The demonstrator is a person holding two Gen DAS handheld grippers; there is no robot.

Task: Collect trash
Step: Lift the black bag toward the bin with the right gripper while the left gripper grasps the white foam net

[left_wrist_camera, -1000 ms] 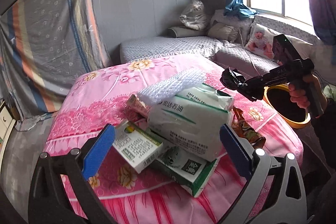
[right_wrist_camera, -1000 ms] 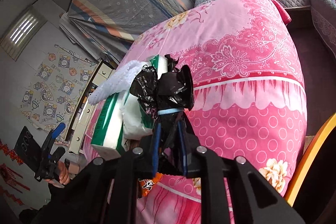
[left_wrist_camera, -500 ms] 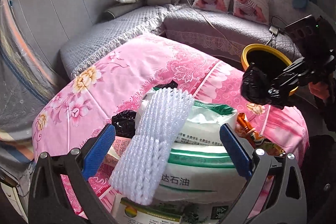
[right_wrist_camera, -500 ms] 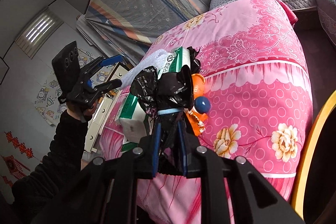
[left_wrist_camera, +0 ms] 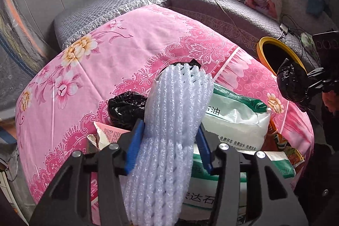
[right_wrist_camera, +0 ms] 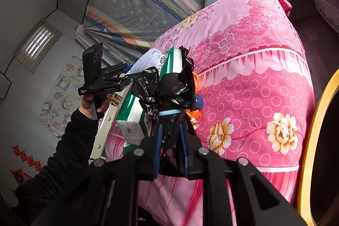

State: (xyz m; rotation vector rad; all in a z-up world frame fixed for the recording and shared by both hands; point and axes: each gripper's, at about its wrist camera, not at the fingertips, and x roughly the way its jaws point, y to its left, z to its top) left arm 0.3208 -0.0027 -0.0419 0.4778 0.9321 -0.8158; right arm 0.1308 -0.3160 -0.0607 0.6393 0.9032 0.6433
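Closing on the white foam net point(left_wrist_camera: 171, 130) atop the trash pile on the pink table point(left_wrist_camera: 101, 69), the left claw point(left_wrist_camera: 167, 137) pinches it, while the right claw point(right_wrist_camera: 171, 139) grips a black bag point(right_wrist_camera: 169, 90); next, carry both to the yellow bin point(left_wrist_camera: 275, 54).

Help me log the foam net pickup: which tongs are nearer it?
Left. The left tongs have just been closing around the white foam net; the right tongs hold a black bag apart from it.
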